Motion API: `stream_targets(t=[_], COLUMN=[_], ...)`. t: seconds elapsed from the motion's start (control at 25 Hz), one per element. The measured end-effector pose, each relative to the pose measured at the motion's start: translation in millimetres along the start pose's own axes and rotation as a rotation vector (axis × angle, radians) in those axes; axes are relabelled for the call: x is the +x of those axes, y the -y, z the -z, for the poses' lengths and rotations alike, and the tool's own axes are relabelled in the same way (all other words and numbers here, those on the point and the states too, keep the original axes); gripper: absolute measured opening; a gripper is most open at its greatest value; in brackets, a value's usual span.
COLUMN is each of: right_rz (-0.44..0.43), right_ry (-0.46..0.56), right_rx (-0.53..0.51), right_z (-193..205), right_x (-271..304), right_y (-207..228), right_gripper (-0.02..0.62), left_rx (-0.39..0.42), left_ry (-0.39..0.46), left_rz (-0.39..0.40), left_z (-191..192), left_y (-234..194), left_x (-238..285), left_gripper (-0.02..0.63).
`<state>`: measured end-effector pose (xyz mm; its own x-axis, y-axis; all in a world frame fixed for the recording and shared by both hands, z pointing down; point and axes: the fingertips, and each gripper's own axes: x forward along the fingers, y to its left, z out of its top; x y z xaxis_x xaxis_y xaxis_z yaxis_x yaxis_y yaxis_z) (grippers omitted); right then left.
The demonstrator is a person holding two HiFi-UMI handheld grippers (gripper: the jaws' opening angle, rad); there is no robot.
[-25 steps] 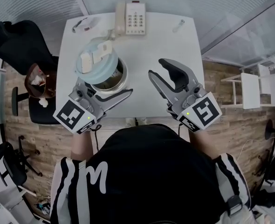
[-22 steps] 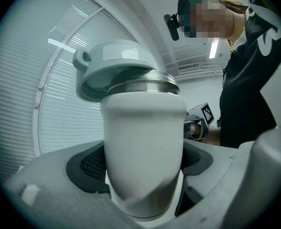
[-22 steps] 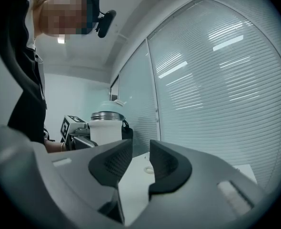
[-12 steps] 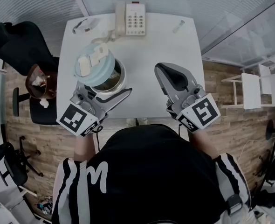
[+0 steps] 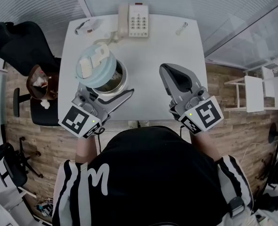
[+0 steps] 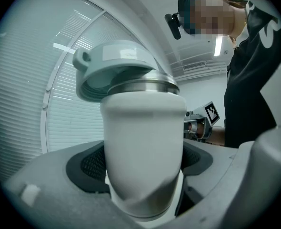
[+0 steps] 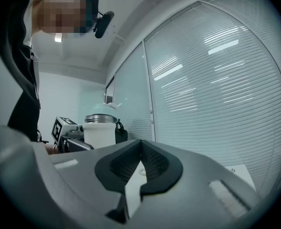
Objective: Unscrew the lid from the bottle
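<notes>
White telephone (image 5: 134, 19) sits on white table (image 5: 151, 67).

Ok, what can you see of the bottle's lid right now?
The lid is pale blue-green plastic by its look, round, with a small loop at one edge and a whitish flap on top. It sits tilted and off-centre on the steel rim of the white bottle, leaving part of the mouth uncovered. No gripper touches it.

- A white table (image 5: 186, 55) is seen beneath the left gripper (image 5: 106, 88) and right gripper (image 5: 165, 69).
- Wood-patterned floor (image 5: 233, 107) is shown around it.
- A black chair (image 5: 21, 46) is placed left of the left gripper.
- Slatted blinds (image 7: 216, 80) are seen ahead of the right gripper.
</notes>
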<state>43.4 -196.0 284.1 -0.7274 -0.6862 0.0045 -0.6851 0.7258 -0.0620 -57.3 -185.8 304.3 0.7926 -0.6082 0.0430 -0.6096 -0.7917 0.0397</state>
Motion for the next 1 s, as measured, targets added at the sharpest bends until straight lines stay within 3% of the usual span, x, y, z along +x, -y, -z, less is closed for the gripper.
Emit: stream_targets(t=[1.0], right_rz=[0.018], right_ry=[-0.011], right_rx=[-0.027], right_z=[2.6], right_x=[1.6], right_y=[0.8], right_gripper=[0.0], left_rx=[0.033], left_ry=[-0.009], left_rz=[-0.044], left_z=[1.2], left_y=[-4.0], left_x=[0.6], left_gripper=[0.43])
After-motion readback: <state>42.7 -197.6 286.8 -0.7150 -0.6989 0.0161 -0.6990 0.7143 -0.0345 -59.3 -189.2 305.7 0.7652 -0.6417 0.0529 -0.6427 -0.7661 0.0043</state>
